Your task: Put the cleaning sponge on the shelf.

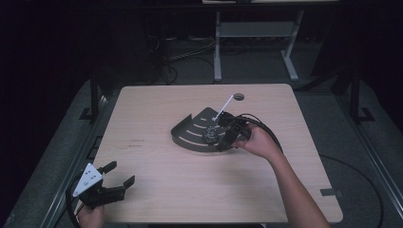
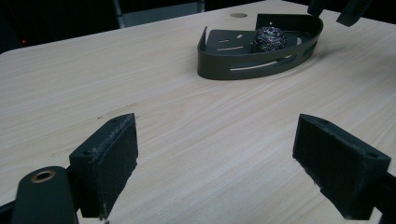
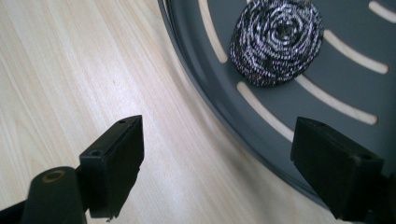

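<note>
A dark grey slotted corner tray [image 1: 190,137] lies at the table's middle. A round steel-wool scourer [image 1: 210,135] rests in it, seen close in the right gripper view as a shiny coil [image 3: 276,42] on the tray floor [image 3: 336,93]. My right gripper [image 1: 221,137] hovers open over the tray's right side, its jaws wide and nothing between them; the scourer lies just ahead of them. My left gripper [image 1: 119,176] stands open at the table's near left corner, far from the tray [image 2: 224,70] and the scourer [image 2: 270,38].
A thin white stick [image 1: 223,108] slants up from the tray's far side. A round cable hole [image 1: 238,96] sits near the table's far edge. Bare wood lies between my left gripper and the tray. Desk legs and cables stand on the floor beyond.
</note>
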Demonstrator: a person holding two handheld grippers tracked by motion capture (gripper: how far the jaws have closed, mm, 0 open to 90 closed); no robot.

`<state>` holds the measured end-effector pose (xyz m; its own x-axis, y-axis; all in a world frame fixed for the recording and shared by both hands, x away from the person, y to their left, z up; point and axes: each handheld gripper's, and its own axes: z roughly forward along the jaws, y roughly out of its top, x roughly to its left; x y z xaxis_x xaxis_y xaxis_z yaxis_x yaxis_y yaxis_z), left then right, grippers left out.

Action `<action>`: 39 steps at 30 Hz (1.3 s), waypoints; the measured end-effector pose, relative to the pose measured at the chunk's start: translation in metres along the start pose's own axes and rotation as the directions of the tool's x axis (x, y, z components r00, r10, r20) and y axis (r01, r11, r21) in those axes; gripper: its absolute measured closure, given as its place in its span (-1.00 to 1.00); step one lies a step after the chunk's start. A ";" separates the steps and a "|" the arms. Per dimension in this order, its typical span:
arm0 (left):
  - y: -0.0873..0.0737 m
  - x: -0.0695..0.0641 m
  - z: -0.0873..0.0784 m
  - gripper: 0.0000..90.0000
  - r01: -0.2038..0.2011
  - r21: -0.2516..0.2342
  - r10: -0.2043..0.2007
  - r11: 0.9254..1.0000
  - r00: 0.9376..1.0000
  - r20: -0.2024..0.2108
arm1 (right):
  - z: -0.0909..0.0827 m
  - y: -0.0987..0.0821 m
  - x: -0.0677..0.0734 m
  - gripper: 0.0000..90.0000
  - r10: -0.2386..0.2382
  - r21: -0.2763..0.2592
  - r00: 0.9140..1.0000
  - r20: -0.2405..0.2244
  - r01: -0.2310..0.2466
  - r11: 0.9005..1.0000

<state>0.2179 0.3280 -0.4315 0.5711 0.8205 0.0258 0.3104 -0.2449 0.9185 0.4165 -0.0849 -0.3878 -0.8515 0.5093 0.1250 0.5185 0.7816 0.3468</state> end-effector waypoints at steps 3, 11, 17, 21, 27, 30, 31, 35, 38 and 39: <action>0.000 0.000 0.001 -0.70 0.003 0.000 -0.003 1.000 1.000 0.002 | 0.000 -0.004 0.000 -0.63 0.001 -0.006 1.000 -0.002 -0.001 1.000; 0.000 -0.001 0.001 -0.70 0.001 0.003 -0.001 1.000 1.000 0.003 | 0.003 -0.016 0.004 -0.66 0.007 -0.002 1.000 -0.006 -0.007 1.000; 0.000 -0.002 0.002 -0.70 -0.004 0.003 0.004 1.000 1.000 0.007 | 0.004 -0.023 0.003 -0.66 0.017 -0.008 1.000 -0.011 -0.017 1.000; 0.000 -0.002 0.002 -0.70 -0.001 0.007 0.001 1.000 1.000 0.005 | 0.006 -0.028 0.005 -0.66 0.013 -0.002 1.000 -0.007 -0.013 1.000; 0.000 -0.002 0.002 -0.70 0.000 0.005 0.000 1.000 1.000 0.003 | 0.007 -0.035 0.008 -0.66 0.011 0.000 1.000 -0.007 -0.011 1.000; 0.000 -0.001 0.002 -0.70 -0.001 0.006 0.001 1.000 1.000 0.005 | 0.008 -0.038 0.008 -0.66 0.009 0.008 1.000 -0.003 -0.009 1.000; -0.001 -0.001 0.002 -0.70 -0.001 0.006 0.001 1.000 1.000 0.006 | 0.008 -0.038 0.009 -0.66 0.008 0.010 1.000 0.001 -0.008 1.000; -0.001 -0.001 0.002 -0.70 0.000 0.007 0.000 1.000 1.000 0.005 | 0.006 -0.043 0.011 -0.66 0.003 -0.021 1.000 -0.006 -0.003 1.000; -0.001 -0.002 0.002 -0.70 -0.004 0.008 0.004 1.000 1.000 0.005 | 0.006 -0.048 0.011 -0.66 0.007 -0.027 1.000 -0.009 -0.008 1.000; 0.000 -0.002 0.002 -0.70 -0.007 0.008 0.006 1.000 1.000 0.005 | 0.007 -0.050 0.011 -0.66 0.009 -0.023 1.000 -0.008 -0.009 1.000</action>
<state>0.2185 0.3255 -0.4328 0.5766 0.8165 0.0299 0.3128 -0.2544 0.9151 0.3818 -0.1163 -0.4103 -0.8476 0.5131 0.1356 0.5239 0.7685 0.3673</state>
